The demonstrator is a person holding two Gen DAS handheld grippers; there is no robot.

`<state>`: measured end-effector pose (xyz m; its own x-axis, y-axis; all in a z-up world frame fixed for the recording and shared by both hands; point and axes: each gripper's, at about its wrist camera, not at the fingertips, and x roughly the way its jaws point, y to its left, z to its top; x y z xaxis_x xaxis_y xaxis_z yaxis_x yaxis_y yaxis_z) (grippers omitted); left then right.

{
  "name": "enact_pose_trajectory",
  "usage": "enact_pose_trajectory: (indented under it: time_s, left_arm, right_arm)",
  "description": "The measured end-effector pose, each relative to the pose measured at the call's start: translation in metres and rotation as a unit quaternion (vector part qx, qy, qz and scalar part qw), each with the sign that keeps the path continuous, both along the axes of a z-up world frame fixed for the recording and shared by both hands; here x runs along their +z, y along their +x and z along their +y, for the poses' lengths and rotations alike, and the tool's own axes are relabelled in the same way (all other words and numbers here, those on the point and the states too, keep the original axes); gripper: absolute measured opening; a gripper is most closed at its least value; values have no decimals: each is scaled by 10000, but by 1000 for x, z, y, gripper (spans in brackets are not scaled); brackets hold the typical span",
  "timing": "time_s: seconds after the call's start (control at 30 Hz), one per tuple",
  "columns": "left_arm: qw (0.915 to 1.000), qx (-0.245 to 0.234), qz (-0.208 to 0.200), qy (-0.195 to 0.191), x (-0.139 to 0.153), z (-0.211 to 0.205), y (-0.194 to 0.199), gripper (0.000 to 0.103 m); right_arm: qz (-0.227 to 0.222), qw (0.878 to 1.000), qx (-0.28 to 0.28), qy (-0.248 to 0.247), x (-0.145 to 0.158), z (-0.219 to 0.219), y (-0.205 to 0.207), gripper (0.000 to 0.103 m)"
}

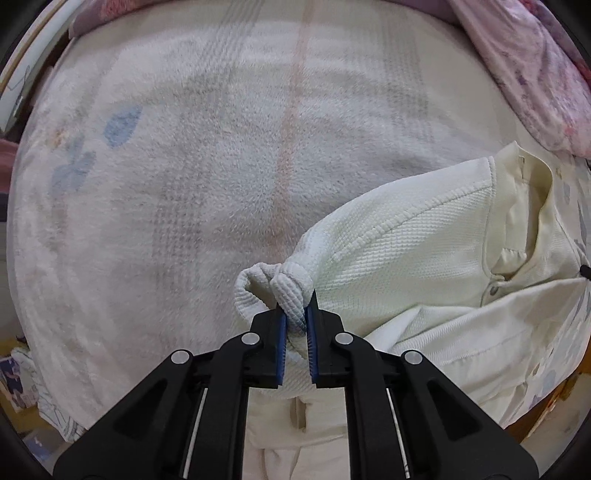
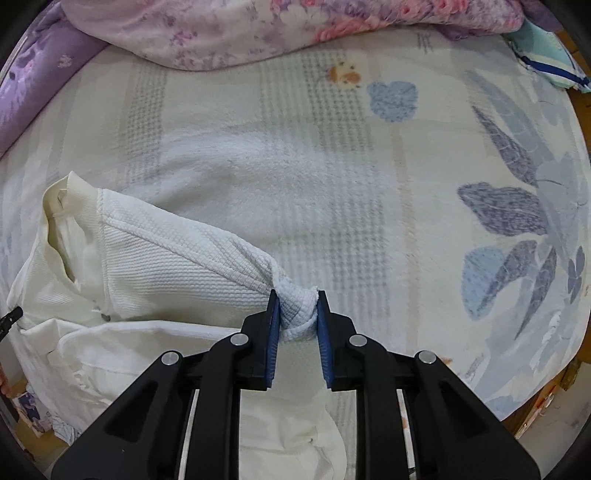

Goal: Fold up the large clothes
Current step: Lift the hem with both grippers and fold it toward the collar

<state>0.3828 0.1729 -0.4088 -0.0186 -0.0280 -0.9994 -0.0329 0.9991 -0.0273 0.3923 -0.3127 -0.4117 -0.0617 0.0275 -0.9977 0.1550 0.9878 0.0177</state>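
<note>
A cream-white textured shirt point(image 1: 424, 258) with a collar and buttons hangs over a bed covered by a white fleece blanket point(image 1: 221, 166). My left gripper point(image 1: 295, 317) is shut on a bunched corner of the shirt, which stretches away to the right. In the right wrist view my right gripper point(image 2: 298, 314) is shut on another bunched corner of the shirt point(image 2: 166, 266), which stretches away to the left. The shirt's collar point(image 2: 62, 199) faces the far side. The lower part of the shirt hangs under both grippers.
A pink floral quilt point(image 2: 258, 29) lies piled at the far side of the bed and also shows in the left wrist view point(image 1: 535, 74). The blanket point(image 2: 369, 184) has blue leaf prints at the right. A wooden bed edge point(image 2: 546, 402) shows at lower right.
</note>
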Motion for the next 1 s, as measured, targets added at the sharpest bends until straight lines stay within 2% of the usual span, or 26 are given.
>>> enact_pose_trajectory:
  time_s: [0.27,0.5,0.7,0.83,1.0]
  left_arm:
    - [9991,-146,-398,9,32,0,-32,9]
    - [9964,-283,-798,51,45,1,-54,9]
    - [9929,-408,-1106,131,67,-1,-85,8]
    - [9921,-373,-1194,31,75,2,-100,8]
    - [9896,-433,-1365,165,85,1,-124,8]
  right_arm:
    - [-391,9991,-98,-153,38,-3,-34,17]
    - [-621,9972,-340,-257,64,-2,-76,17]
    - [-744,9954,-485,-373,82,1,-116,18]
    - [-768,9936,-794,-225,90,1,-144,18]
    - [-874,9913,-957,-214,99,7,-179,17]
